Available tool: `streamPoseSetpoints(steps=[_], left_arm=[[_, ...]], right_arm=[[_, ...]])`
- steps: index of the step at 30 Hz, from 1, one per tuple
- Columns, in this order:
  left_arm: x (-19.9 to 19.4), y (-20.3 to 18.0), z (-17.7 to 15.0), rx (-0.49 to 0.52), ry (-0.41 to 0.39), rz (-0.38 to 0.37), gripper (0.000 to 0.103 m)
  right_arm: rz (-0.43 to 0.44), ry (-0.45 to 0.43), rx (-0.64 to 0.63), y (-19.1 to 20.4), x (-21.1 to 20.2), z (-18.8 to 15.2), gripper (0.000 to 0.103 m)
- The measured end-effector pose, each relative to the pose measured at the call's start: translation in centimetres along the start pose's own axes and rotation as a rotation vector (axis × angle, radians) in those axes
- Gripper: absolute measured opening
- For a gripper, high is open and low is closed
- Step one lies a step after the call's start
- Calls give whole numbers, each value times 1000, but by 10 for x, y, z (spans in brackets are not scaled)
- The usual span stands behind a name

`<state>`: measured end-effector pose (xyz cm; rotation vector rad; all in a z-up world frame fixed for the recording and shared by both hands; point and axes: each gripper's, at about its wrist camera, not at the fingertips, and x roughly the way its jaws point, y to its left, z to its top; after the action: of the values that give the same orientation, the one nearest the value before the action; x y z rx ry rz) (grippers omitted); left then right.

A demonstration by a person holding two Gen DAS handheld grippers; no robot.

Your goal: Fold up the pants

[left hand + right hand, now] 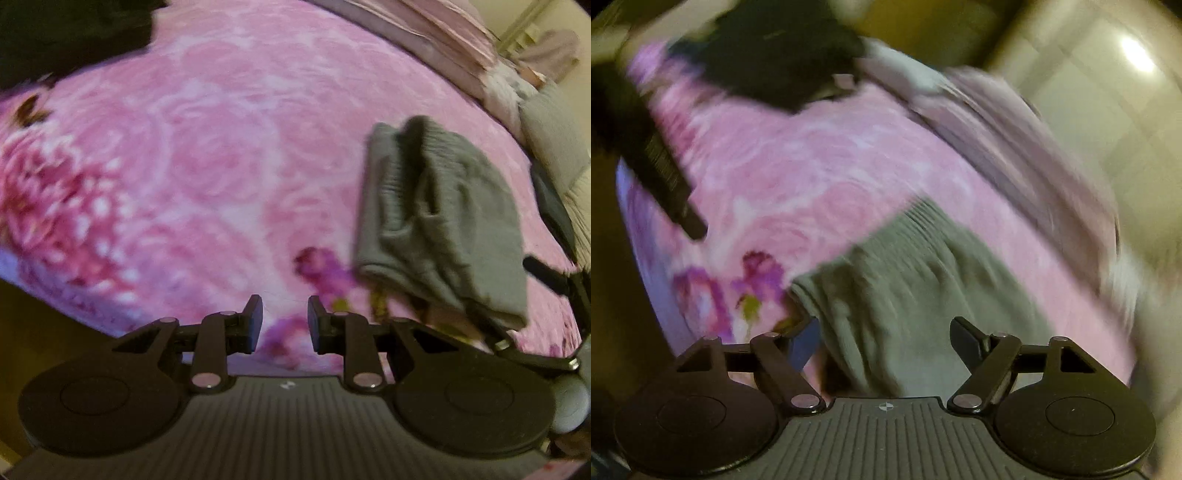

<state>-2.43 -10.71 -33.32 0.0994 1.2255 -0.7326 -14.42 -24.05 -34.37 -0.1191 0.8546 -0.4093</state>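
The grey pants [436, 221] lie folded into a thick bundle on the pink flowered bedspread [207, 147], to the right of my left gripper [285, 321]. Its fingers stand a narrow gap apart above bare bedspread, with nothing between them. In the blurred right wrist view my right gripper [886, 339] is wide open just over the near end of the pants [905, 280]. The grey cloth shows in the gap between the fingers, and the pads do not press on it. Part of the right gripper's dark frame [546, 277] shows at the pants' right edge.
A black garment [74, 33] lies at the far left of the bed, also seen as a dark shape [775, 62]. Lilac bedding [443, 37] and a grey cushion [550, 122] line the far right side. The bed's near edge [55, 295] drops off at lower left.
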Motion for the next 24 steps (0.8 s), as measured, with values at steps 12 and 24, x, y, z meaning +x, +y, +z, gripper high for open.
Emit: streamPoseSetpoints(steps=[12, 24], left_arm=[[5, -72, 26, 151, 34, -24, 22], [13, -109, 30, 184, -8, -86, 37]], right_arm=[[-107, 107, 722, -159, -28, -52, 57], [-66, 157, 959, -200, -22, -99, 57]])
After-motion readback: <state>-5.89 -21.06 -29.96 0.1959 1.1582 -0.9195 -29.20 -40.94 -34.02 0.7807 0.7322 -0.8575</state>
